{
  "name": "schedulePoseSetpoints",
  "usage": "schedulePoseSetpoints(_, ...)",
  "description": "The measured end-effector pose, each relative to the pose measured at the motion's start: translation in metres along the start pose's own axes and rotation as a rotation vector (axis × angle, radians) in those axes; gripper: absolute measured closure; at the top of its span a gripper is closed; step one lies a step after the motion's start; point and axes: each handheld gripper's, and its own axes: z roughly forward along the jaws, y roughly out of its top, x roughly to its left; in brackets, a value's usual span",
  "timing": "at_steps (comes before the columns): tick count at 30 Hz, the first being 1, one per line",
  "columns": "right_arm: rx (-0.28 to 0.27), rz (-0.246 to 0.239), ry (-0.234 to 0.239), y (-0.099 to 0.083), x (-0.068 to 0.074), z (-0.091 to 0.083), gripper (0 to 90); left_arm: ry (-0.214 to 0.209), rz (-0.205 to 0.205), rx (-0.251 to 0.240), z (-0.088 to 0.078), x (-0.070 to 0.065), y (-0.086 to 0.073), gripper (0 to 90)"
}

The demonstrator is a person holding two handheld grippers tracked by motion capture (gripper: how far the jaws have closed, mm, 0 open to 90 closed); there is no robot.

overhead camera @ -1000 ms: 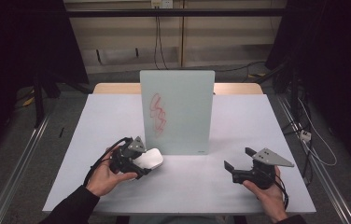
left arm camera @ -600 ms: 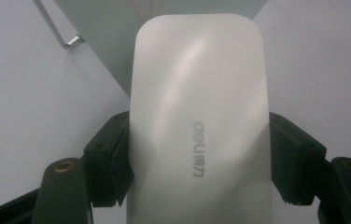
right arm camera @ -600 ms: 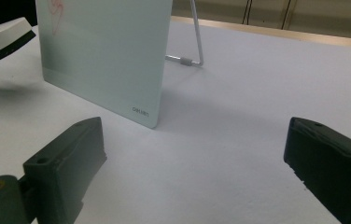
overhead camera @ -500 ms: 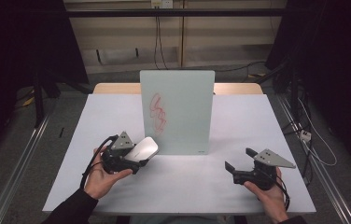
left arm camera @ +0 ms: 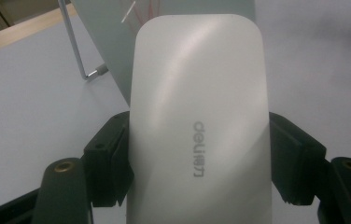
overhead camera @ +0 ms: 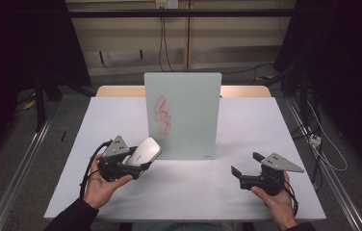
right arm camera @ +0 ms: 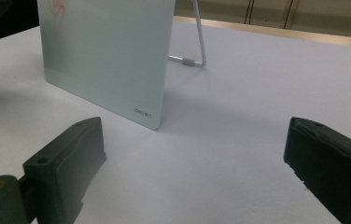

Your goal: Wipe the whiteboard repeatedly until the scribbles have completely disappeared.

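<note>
**Eraser clamped in the left jaws, before the board**

The white eraser [left arm camera: 199, 121] sits between the left gripper's [overhead camera: 130, 163] jaws, which are clamped on its two long sides. Its rounded end juts well past the jaw tips, and grey lettering runs along its upper face. In the high view the eraser [overhead camera: 144, 150] tilts up off the table, its far end pointing at the lower left corner of the board [overhead camera: 184, 115], close to it; whether they touch cannot be told.

Beyond the left jaws stands the pale glass board [left arm camera: 103, 42], propped upright on a wire stand [left arm camera: 78, 51]. A red scribble [overhead camera: 163, 115] marks its left half.

The right gripper [overhead camera: 246, 175] is held low over the white table [overhead camera: 188, 192], well apart from the eraser. Its jaws stand wide apart with nothing between them; ahead of them and to their left is the board's lower corner [right arm camera: 145, 114].
</note>
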Motion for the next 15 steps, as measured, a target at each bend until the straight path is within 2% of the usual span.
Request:
schedulePoseSetpoints(3, -0.002, 0.008, 0.004, 0.000, 0.000, 0.001, 5.2, 0.008, 0.002, -0.011, -0.001, -0.001, 0.001, 31.1)
schedulePoseSetpoints(6, -0.001, -0.007, 0.009, 0.001, 0.000, 0.003, 5.2, 0.029, 0.007, -0.032, -0.006, -0.004, 0.003, 31.1)
schedulePoseSetpoints(7, -0.001, -0.010, 0.012, 0.001, 0.001, 0.003, 5.2, 0.049, 0.009, -0.055, -0.008, -0.007, 0.006, 31.1)
schedulePoseSetpoints(9, -0.001, -0.011, 0.014, 0.000, 0.001, 0.002, 5.2, 0.063, 0.019, -0.066, -0.010, -0.008, 0.009, 31.1)
schedulePoseSetpoints(10, -0.001, -0.011, 0.014, 0.000, 0.001, 0.002, 5.2, 0.063, 0.019, -0.066, -0.010, -0.008, 0.009, 31.1)
schedulePoseSetpoints(15, -0.003, -0.006, 0.012, 0.000, 0.000, 0.001, 5.2, 0.127, 0.056, -0.074, -0.011, -0.011, 0.018, 31.1)
